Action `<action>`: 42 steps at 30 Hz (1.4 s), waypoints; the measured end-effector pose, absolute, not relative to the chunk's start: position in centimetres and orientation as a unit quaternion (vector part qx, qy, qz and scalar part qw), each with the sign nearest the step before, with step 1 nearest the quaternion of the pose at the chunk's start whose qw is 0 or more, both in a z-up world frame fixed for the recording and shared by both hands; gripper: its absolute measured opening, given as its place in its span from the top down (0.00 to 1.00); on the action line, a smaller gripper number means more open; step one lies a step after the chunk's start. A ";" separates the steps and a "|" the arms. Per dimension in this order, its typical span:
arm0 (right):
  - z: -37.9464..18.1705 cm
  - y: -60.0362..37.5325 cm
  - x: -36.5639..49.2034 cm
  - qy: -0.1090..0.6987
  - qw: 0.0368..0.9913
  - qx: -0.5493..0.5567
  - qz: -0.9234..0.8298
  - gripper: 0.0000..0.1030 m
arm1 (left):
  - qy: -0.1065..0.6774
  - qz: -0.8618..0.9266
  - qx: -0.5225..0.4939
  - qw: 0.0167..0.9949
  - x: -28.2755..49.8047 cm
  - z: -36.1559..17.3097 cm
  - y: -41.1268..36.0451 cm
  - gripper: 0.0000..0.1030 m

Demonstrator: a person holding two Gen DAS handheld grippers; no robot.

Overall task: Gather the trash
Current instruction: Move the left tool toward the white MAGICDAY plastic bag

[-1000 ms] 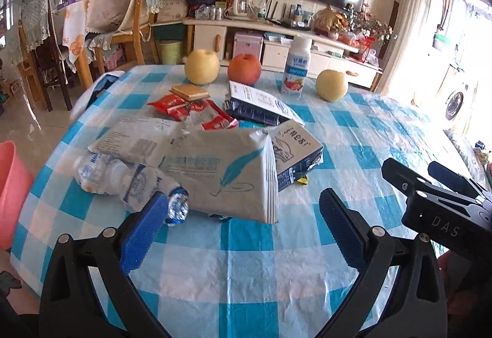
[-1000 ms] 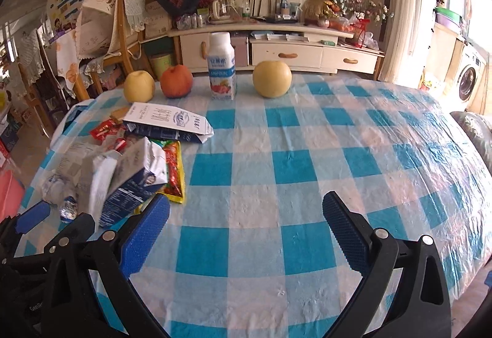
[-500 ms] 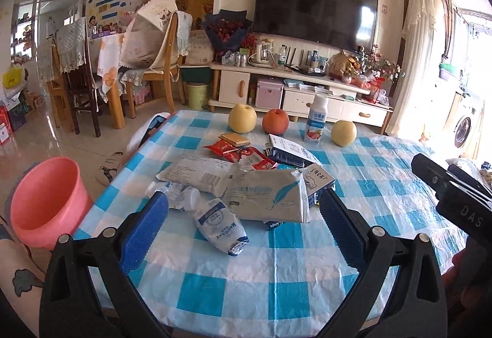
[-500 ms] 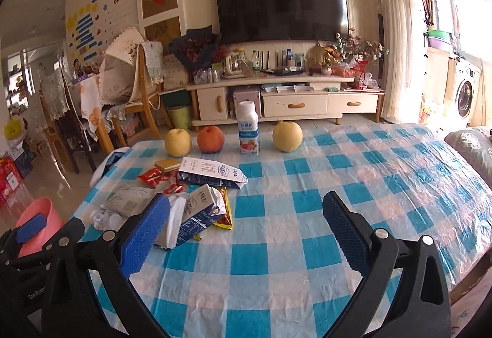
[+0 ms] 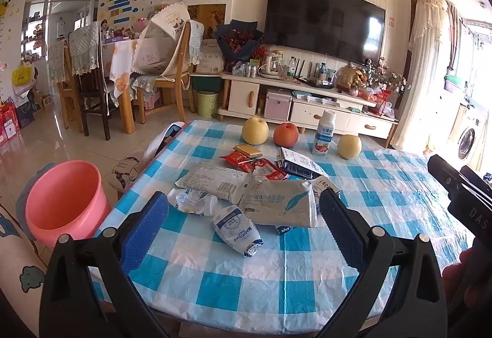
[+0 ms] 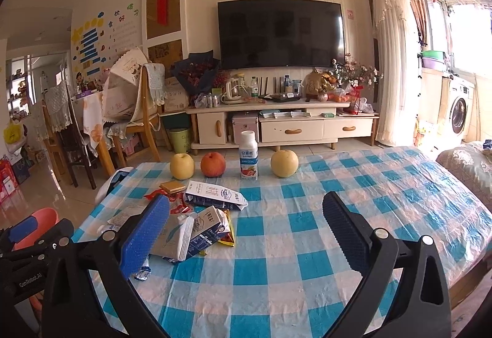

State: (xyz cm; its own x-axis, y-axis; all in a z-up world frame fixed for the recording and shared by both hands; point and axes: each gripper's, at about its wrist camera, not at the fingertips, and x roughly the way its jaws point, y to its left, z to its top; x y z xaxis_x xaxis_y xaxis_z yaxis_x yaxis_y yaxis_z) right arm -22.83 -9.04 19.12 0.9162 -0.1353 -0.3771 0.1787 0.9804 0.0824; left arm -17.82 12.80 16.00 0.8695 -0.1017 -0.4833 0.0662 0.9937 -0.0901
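Observation:
A heap of trash lies on the left half of the blue checked table (image 5: 276, 282): a crumpled blue-white pouch (image 5: 238, 230), a grey tissue pack (image 5: 281, 207), a crushed clear bottle (image 5: 192, 202), a white flat bag (image 5: 215, 184), red wrappers (image 5: 261, 167) and a dark milk carton (image 6: 204, 233). A pink bucket (image 5: 63, 201) stands on the floor left of the table. My left gripper (image 5: 243, 230) is open and empty, held back above the near edge. My right gripper (image 6: 246, 233) is open and empty, to the right of the heap.
Two yellow pears (image 6: 182, 165) (image 6: 284, 163), a red apple (image 6: 213, 165) and a white yogurt bottle (image 6: 248, 155) stand along the table's far edge. Chairs (image 5: 172, 67) and a TV cabinet (image 6: 276, 122) lie beyond. A washing machine (image 6: 458, 112) is at the right.
Both grippers have drawn back and up from the table. The heap looks smaller and farther, and the pink bucket has come into the left view. Both stay open.

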 end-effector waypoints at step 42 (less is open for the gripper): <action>16.5 -10.5 -20.8 0.248 0.963 0.070 -0.078 0.04 | 0.312 -0.058 -0.014 0.948 -15.1 11.7 13.0 0.04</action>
State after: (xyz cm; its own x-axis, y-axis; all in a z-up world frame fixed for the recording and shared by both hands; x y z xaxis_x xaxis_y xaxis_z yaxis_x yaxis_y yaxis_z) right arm -20.75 -10.47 16.48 0.8651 -0.1151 -0.4883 0.1849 0.9779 0.0971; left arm -15.06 12.98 11.71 0.7993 -0.1181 -0.5893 0.1001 0.9930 -0.0633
